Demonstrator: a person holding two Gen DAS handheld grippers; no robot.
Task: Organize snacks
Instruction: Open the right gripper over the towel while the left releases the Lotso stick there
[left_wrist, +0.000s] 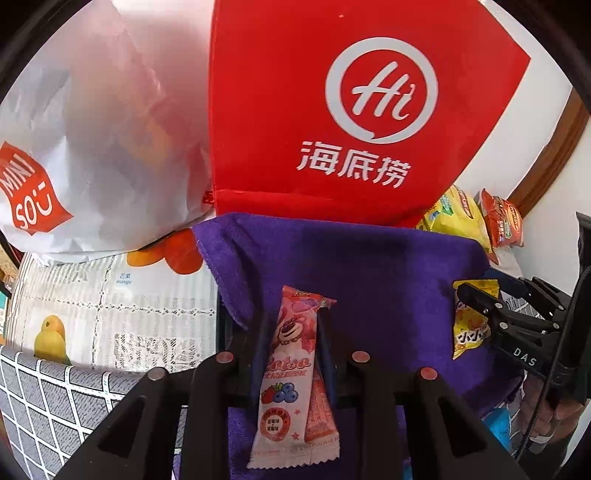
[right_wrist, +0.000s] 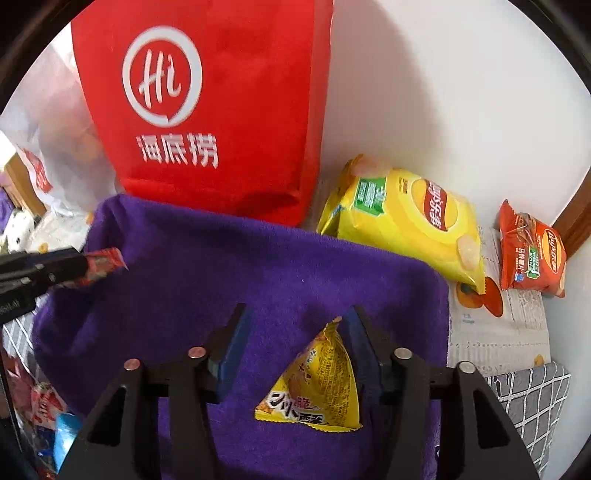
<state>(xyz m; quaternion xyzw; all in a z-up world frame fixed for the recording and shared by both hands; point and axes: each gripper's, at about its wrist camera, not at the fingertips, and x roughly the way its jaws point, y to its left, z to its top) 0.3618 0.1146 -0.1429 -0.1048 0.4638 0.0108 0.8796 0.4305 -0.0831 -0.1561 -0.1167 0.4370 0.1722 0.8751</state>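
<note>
Two snack packets are sitting in your grippers at this moment, both over the purple towel (right_wrist: 258, 266). Your left gripper (left_wrist: 291, 336) is holding the pink Lotso wafer packet (left_wrist: 293, 384); its two fingers are pressing on the packet's upper part from both sides, so the jaws are nearly closed around it. The packet is standing lengthwise between the fingers, with its lower end pointing toward the camera.

Your right gripper (right_wrist: 295, 332) is standing wide open. The small yellow triangular packet (right_wrist: 317, 384) is lying between its fingers, and its tip is touching the blue pad of the right finger (right_wrist: 360, 347). The left finger is well apart from it, so the packet is not being squeezed. I cannot tell whether it is resting on the towel or hanging on the pad.

Behind the towel the red Haidilao bag (left_wrist: 332, 110) is standing upright, with the white Miniso bag (left_wrist: 92, 147) just beside it. To the right, near the wall, the big yellow chips bag (right_wrist: 402, 221) is lying, and the smaller orange chips bag (right_wrist: 532, 251) is leaning beside it.
</note>
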